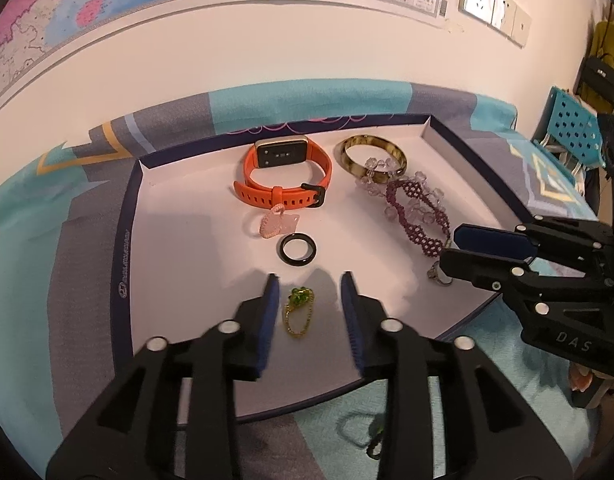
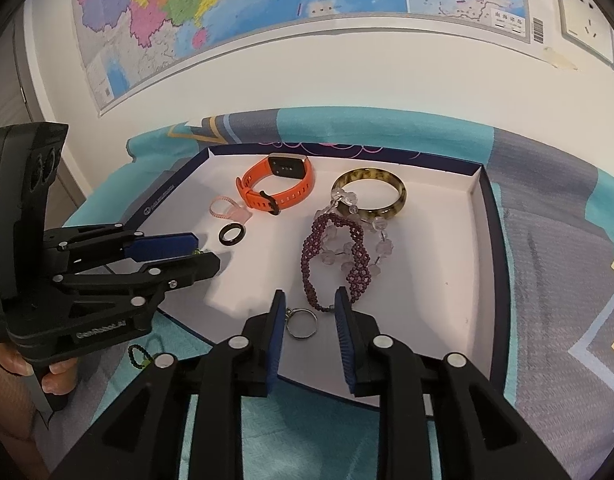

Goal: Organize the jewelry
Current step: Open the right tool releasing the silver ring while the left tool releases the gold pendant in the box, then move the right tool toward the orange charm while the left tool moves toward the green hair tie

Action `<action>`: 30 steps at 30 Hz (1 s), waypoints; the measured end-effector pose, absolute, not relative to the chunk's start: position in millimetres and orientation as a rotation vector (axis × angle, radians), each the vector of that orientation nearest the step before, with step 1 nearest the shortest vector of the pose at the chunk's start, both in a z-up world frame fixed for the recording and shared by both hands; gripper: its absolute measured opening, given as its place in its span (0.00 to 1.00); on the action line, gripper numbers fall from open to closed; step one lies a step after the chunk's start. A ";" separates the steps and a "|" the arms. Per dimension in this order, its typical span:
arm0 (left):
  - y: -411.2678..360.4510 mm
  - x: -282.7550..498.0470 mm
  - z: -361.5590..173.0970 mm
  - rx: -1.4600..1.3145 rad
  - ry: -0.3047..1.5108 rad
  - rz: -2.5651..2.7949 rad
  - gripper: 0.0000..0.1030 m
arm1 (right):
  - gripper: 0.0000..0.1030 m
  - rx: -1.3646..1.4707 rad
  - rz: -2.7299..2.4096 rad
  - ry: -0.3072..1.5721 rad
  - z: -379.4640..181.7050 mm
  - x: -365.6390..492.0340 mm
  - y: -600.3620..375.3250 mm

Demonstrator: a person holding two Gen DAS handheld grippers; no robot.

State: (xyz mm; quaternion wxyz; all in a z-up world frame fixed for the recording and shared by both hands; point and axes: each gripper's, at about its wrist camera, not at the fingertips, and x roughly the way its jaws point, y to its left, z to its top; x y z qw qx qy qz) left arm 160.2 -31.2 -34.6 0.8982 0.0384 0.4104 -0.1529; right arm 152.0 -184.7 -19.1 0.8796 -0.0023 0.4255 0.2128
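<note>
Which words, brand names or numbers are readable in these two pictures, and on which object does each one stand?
"DAS": on the body of the right hand-held gripper.
White print on the body of the left hand-held gripper: too blurred to read.
White print and logo on the tray's dark rim: too small.
Wall map labels: too small.

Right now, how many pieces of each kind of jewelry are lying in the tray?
Rings: 4, namely black, pink, green-gold, silver
Bracelets: 3, namely bangle, purple beads, clear beads
Watch: 1
Total: 8
</note>
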 end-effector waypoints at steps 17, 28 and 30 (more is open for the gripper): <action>-14.1 129.8 -4.6 0.045 0.740 -0.316 0.48 | 0.31 0.013 0.461 0.842 1.7 121.0 -198.6; -4.6 85.0 -8.6 0.076 0.715 -0.325 0.57 | 0.38 -0.012 0.495 0.841 0.0 91.5 -187.2; -3.9 78.1 -12.3 0.076 0.724 -0.337 0.57 | 0.38 -0.023 0.502 0.846 -2.0 87.6 -183.2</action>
